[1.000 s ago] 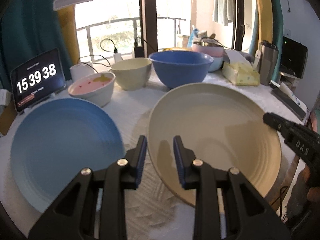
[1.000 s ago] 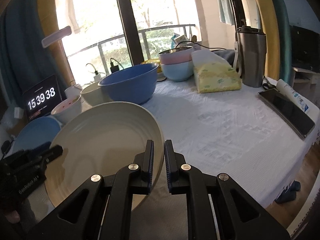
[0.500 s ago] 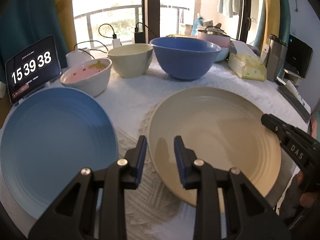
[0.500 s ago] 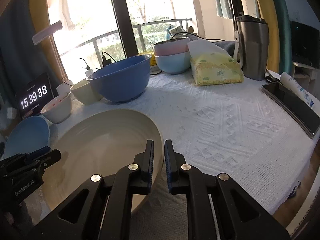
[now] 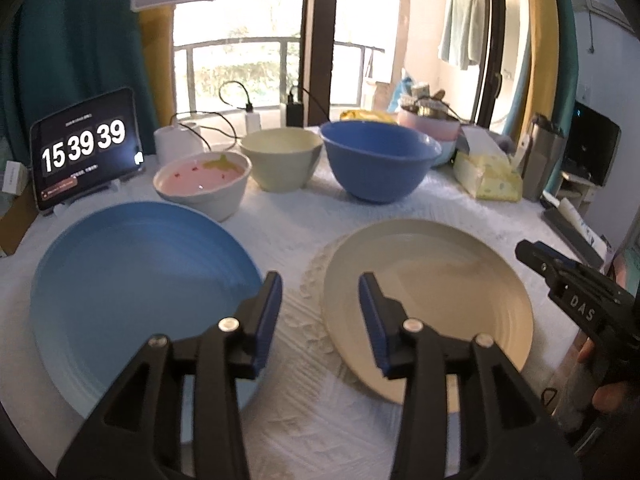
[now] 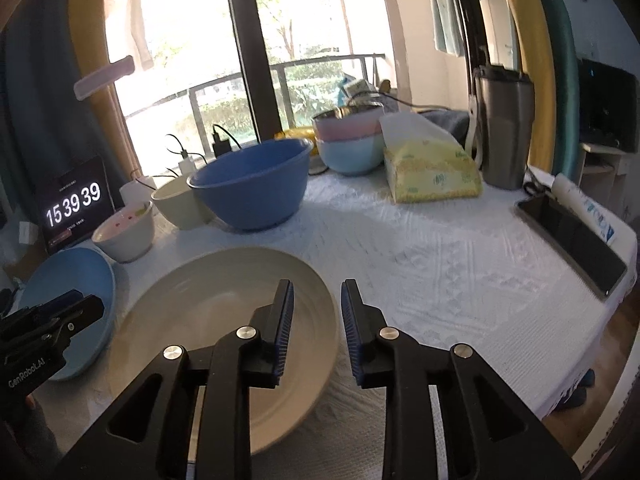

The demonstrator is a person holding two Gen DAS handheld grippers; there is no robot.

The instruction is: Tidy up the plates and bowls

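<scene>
Right tongs [image 6: 316,320] released cream plate [image 6: 192,304]; left tongs [image 5: 320,312] wider.

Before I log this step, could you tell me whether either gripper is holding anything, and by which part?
Nothing is held. The left gripper and the right gripper are both open, with the cream plate lying flat on the tablecloth.

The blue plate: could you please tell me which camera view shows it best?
The left wrist view shows the blue plate best: nearly its whole face is visible, flat on the tablecloth. In the right wrist view it sits small at the left edge, partly hidden behind the left claw.
</scene>
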